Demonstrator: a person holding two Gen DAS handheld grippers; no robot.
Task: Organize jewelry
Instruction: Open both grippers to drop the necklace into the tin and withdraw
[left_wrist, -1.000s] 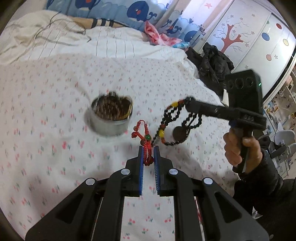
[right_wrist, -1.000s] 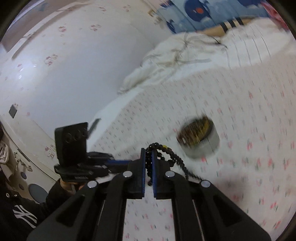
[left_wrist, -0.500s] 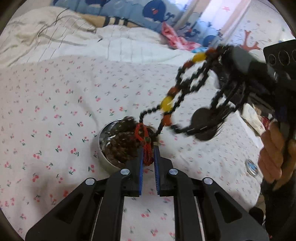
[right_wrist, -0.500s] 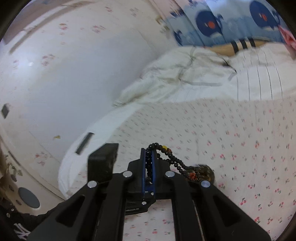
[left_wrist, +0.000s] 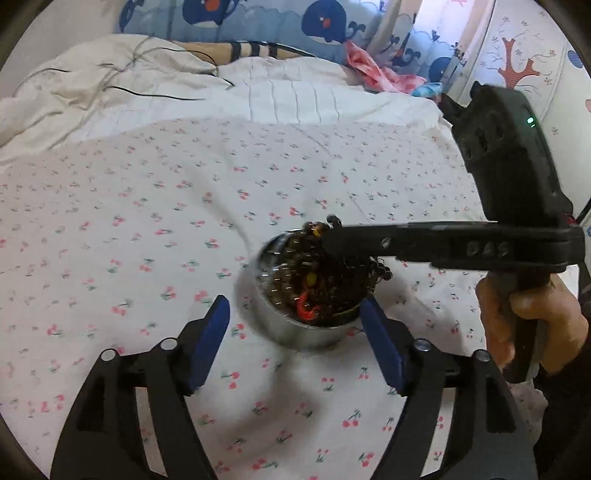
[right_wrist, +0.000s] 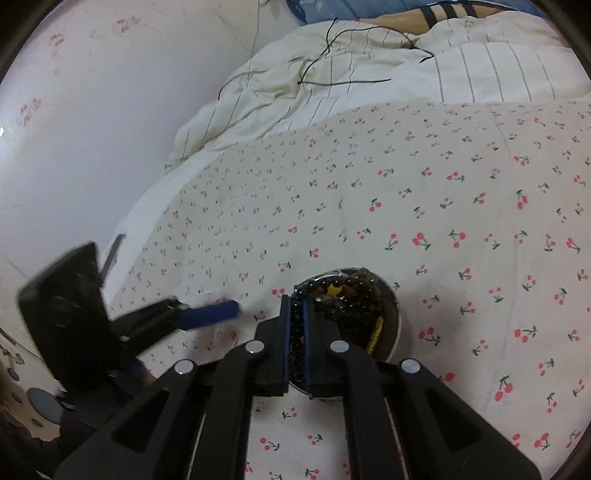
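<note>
1. The left tool (left_wrist: 293, 317) is opening its jaws, blue pads spreading wide at 5 and 7 o'clock of the metal tin (left_wrist: 275, 325), nothing pressing between them.
2. The red cord bracelet (left_wrist: 306, 308) is lying inside the tin at its near edge, curled on itself, so its long axis cannot be told.
3. The tin is sitting on the cherry-print bed sheet (left_wrist: 147, 221), mouth facing up, packed with dark bead strands.
4. The right tool (right_wrist: 295, 314) is holding its pads pressed together, pinching the black bead necklace (right_wrist: 296, 332) between them; the pinched stretch is running along the fingers toward 12 o'clock.
5. In the left wrist view that right tool is reaching in from 3 o'clock, its long arm lying almost level over the tin, tip at the tin's far rim.
6. The rest of the necklace, with a yellow bead (right_wrist: 334, 288) showing, is draping from the tip down into the tin.
7. A hand (left_wrist: 532, 321) is gripping the right tool's handle at 4 o'clock of the tin.
8. A striped quilt (left_wrist: 295, 99) is bunching at 12 o'clock, well apart from the tin.
</note>
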